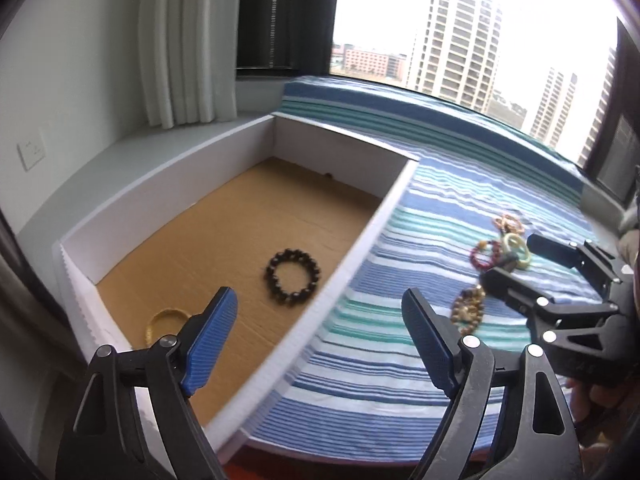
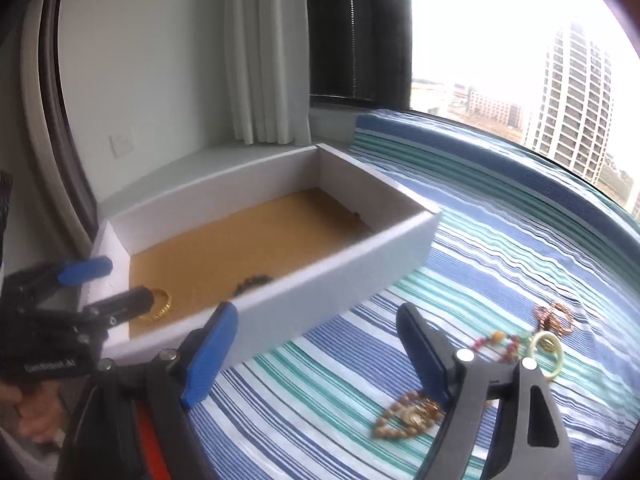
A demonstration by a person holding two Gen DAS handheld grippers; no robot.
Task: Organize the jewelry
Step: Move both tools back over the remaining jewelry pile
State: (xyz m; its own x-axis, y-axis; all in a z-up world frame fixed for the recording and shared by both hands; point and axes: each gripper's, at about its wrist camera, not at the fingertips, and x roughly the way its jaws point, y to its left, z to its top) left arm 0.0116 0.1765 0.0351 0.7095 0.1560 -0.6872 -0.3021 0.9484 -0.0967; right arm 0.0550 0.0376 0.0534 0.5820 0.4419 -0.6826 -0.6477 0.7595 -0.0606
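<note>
A white box (image 1: pixel 372 220) with a brown cardboard floor holds a dark beaded bracelet (image 1: pixel 293 277) and a gold bangle (image 1: pixel 162 322). On the striped cloth lie a brown bead bracelet with a gold pendant (image 1: pixel 467 309), a red bead bracelet (image 1: pixel 484 254), a pale green ring (image 1: pixel 516 248) and a pink-gold chain (image 1: pixel 507 222). My left gripper (image 1: pixel 320 344) is open and empty above the box's right wall. My right gripper (image 2: pixel 316 350) is open and empty, near the brown bead bracelet (image 2: pixel 408 416). The right gripper also shows in the left wrist view (image 1: pixel 516 260), over the ring and red beads.
The box (image 2: pixel 340 268) sits on a blue, white and teal striped cloth (image 1: pixel 440 200) on a window ledge. A white curtain (image 1: pixel 188 40) and wall are behind, and a window with tall buildings is at the back right. My left gripper (image 2: pixel 108 284) reaches over the box's near-left corner.
</note>
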